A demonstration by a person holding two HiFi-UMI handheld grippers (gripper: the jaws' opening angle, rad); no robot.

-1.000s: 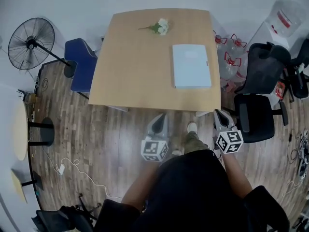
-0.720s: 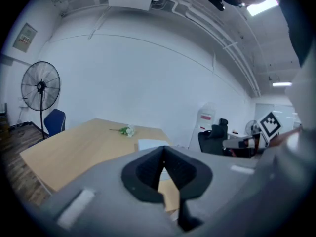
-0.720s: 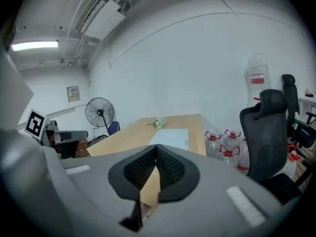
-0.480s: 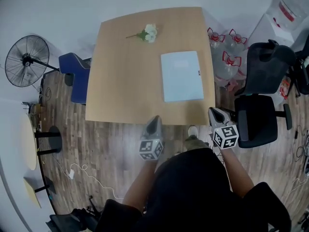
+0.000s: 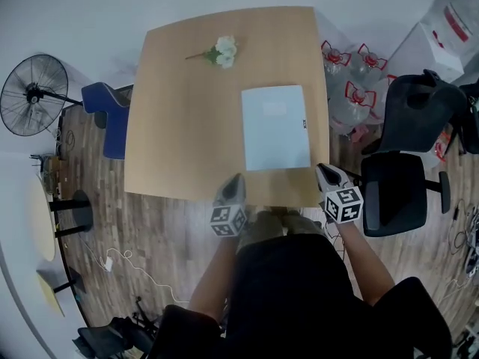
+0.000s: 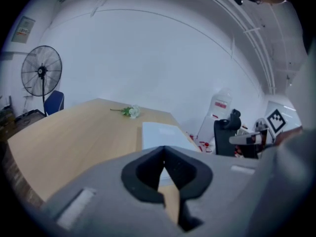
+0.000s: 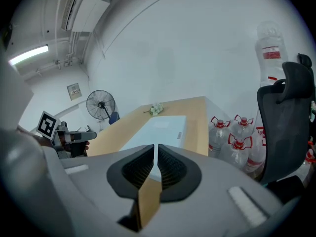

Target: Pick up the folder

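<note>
A person stands at the near edge of a light wooden desk [image 5: 179, 111], a hand-held gripper in each hand and both aimed across the desktop. The left hand-held gripper [image 5: 233, 182] has its jaws pressed together with nothing between them. It hovers over the near edge of the desk, just left of the folder's near corner. The right hand-held gripper [image 5: 324, 173] is just beginning to part its jaws; only a thin slit shows, and it too is empty. It sits at the desk's near right corner.

The pale blue folder [image 5: 275, 128] lies flat and closed on the right half of the desk, its near edge close to the person and between the two grippers, touched by neither. A small sprig of white flowers [image 5: 223, 51] rests at the far side of the desk, well apart from the folder.

Around the desk are a standing fan [image 5: 31, 94] and a blue chair [image 5: 101, 114] on the left, with large water bottles [image 5: 352, 88] and a black office chair [image 5: 397, 182] on the right.
</note>
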